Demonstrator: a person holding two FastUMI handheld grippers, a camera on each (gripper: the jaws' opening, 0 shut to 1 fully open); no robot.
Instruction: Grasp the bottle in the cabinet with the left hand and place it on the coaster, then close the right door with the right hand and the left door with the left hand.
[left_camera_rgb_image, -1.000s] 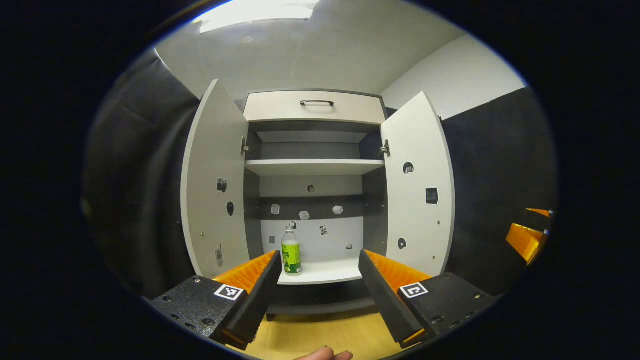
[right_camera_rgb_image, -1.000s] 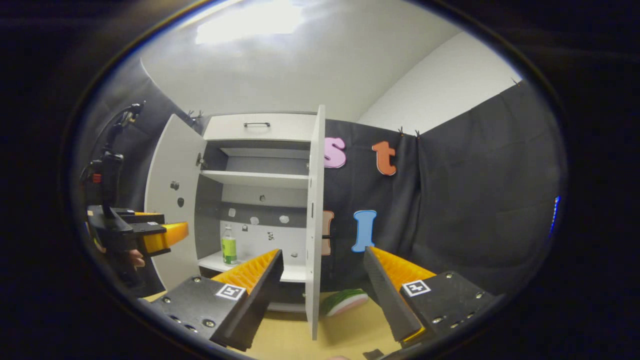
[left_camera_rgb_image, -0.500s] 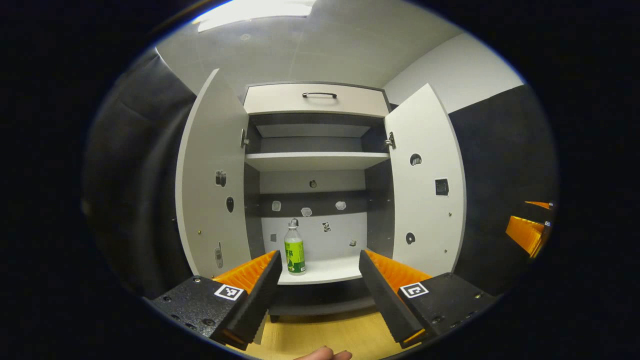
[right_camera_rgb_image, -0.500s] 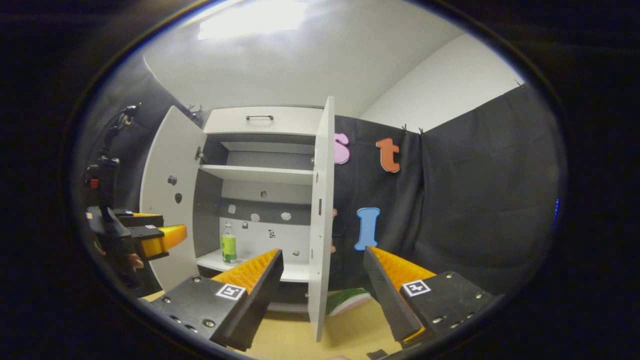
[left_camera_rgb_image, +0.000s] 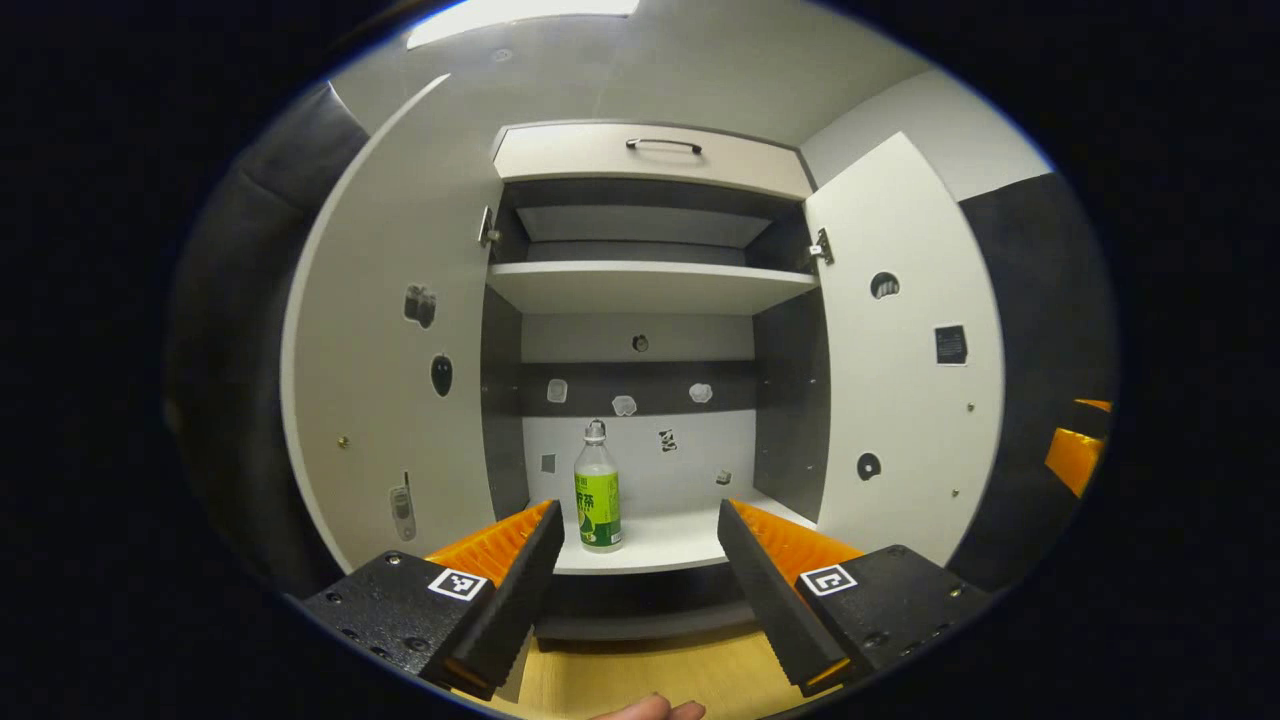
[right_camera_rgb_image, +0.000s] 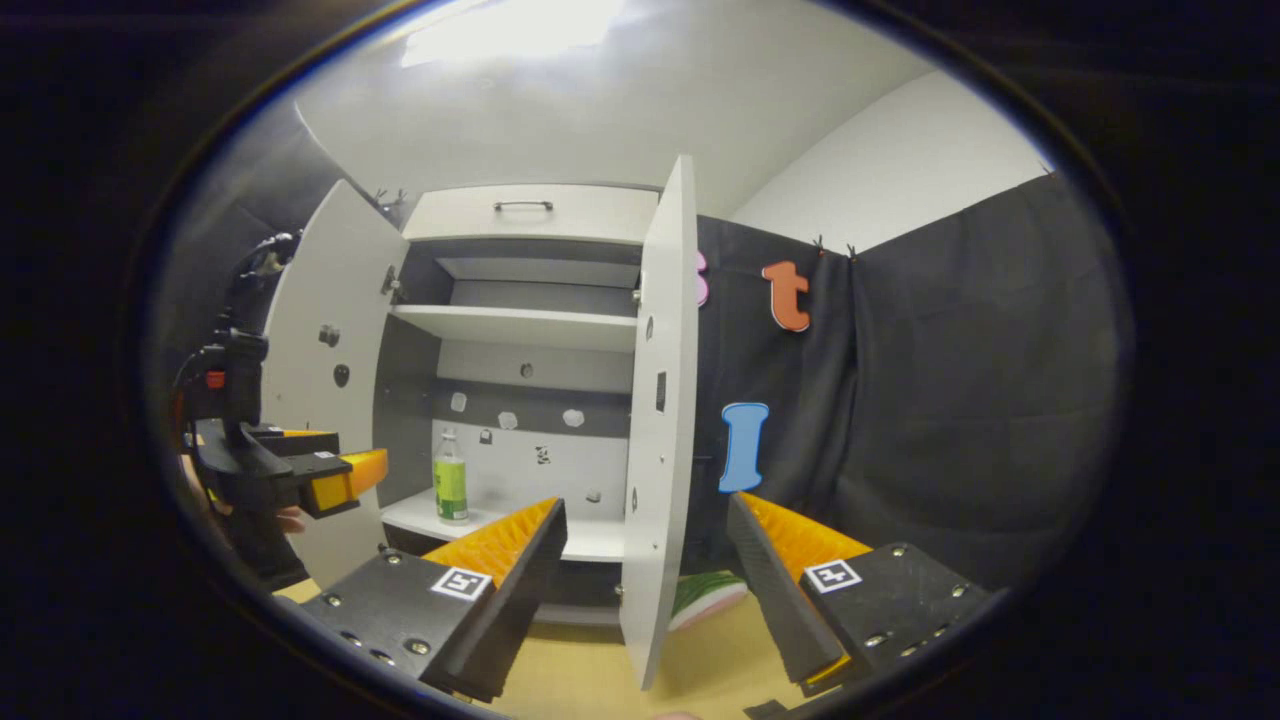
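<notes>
Closer now than a second ago, the left claw (left_camera_rgb_image: 630, 590), wide open and empty, faces the untouched bottle (left_camera_rgb_image: 597, 497) at lower centre; both cabinet doors remain open.

Both views face the open cabinet (left_camera_rgb_image: 640, 290) (right_camera_rgb_image: 520, 320), the right obliquely.

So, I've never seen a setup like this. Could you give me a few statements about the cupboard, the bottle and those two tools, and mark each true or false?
1. Both cupboard doors, left door and right door, stand open. True.
2. The bottle lies on its side on the top shelf. False: it stands upright on the bottom shelf.
3. The left tool is open and holds nothing. True.
4. The right tool is shut on the right door. False: it is open, touching nothing.
5. The drawer above the shelves is closed. True.
</notes>
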